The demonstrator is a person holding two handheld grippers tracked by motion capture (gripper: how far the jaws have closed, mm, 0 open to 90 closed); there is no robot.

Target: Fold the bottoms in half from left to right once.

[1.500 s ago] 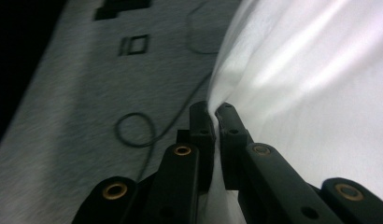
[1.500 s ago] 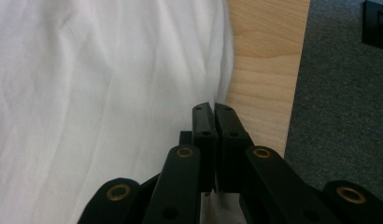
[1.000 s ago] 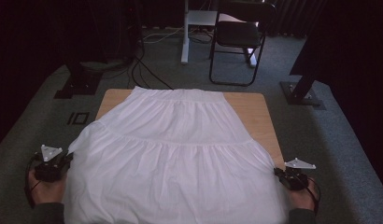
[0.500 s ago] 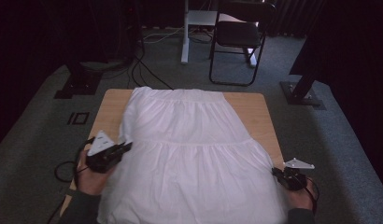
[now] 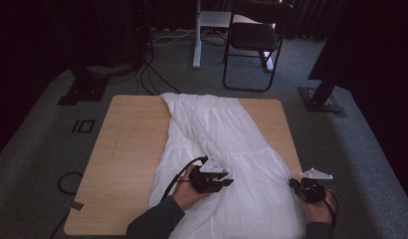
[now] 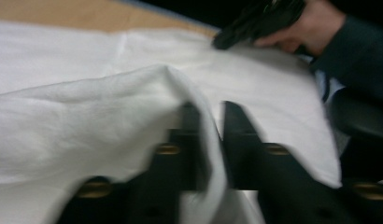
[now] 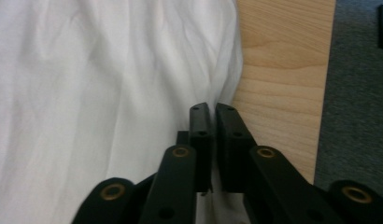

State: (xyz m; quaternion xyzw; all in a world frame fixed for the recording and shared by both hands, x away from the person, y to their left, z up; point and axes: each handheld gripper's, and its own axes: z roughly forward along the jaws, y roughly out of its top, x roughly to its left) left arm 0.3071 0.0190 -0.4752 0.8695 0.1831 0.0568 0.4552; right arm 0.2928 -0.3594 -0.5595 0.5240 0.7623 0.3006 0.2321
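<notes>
Grey carpet (image 5: 38, 149) surrounds a light wooden table (image 5: 127, 149), with a dark folding chair (image 5: 254, 42) and loose cables (image 5: 152, 74) on the floor beyond its far edge. On the table lies a white tiered skirt (image 5: 227, 134). Its waistband sits at the far edge near the middle, and its left side is folded over onto the middle, leaving the left half of the tabletop bare wood. The hem hangs toward the near edge, spreading to the right.

The left gripper (image 5: 212, 181) rests over the near middle of the skirt, held by a hand in a dark sleeve (image 5: 157, 221). In the left gripper view the picture is blurred; a fold of white cloth (image 6: 133, 116) runs between the two black jaws, which have just been opening to a narrow gap, so the cloth sits between them with some slack rather than being squeezed.

The right gripper (image 5: 304, 189) sits at the skirt's near right edge, close to the table's right side. In the right gripper view its jaws have also just been easing apart to a thin slit, with the skirt's edge (image 7: 227, 74) beside the tips; whether cloth is pinched there cannot be told.
</notes>
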